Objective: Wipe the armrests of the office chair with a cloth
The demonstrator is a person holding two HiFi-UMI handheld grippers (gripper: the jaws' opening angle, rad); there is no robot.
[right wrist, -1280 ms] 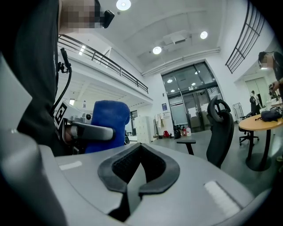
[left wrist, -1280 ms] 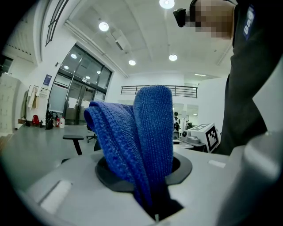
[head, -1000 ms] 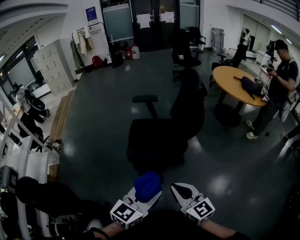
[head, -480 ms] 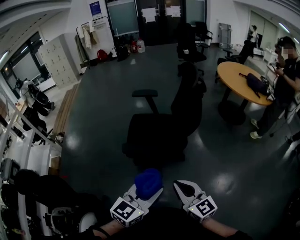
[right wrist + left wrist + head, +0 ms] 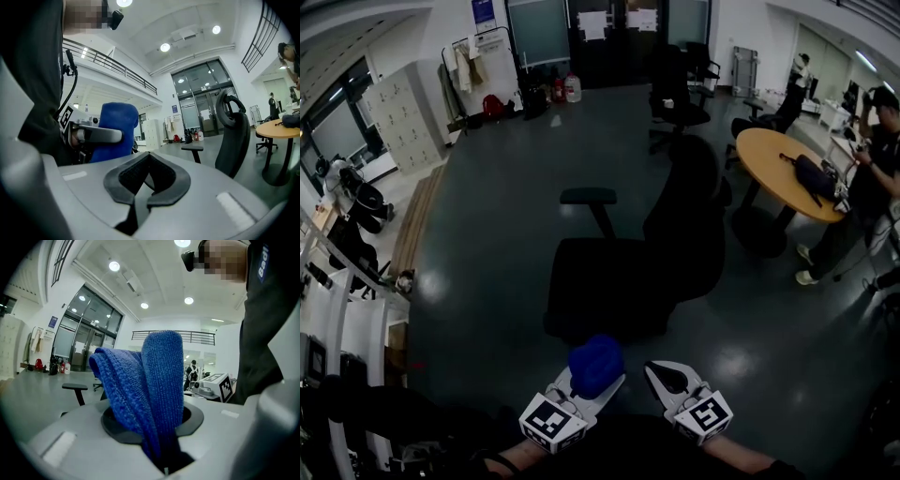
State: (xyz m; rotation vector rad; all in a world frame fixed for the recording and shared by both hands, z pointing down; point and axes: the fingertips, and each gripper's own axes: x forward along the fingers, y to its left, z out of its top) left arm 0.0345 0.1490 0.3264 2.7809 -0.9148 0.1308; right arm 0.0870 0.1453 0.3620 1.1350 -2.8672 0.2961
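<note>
At the upper left of the head view, pale boxy lockers (image 5: 398,122) stand against the wall. The dark, glossy floor (image 5: 487,281) spreads out from them, with soft light patches on it.

At the bottom edge, left of centre, the left gripper (image 5: 589,382) is a white, smooth-shelled claw with a marker cube. Its jaws are clamped tight on a blue cloth (image 5: 596,361). In the left gripper view the cloth rises out of the closed jaws in two thick folded lobes with a nubby, towel-like weave.

Just above the cloth, in the middle of the frame, stands the black office chair (image 5: 619,286). It has a broad, matte seat and a tall curved back with a rounded headrest. One armrest (image 5: 589,196), a flat dark pad on a slim post, shows at the chair's upper left side, well apart from the cloth.

Just right of the cloth, at the bottom edge, the right gripper (image 5: 664,377) has its black rubbery pads pressed together to a point. The right gripper view shows nothing between them.

Farther right, a round table (image 5: 769,155) with a smooth orange-brown wooden top carries a dark, soft bag (image 5: 811,173). A person (image 5: 867,169) in dark clothes stands at the right edge beside it.
</note>
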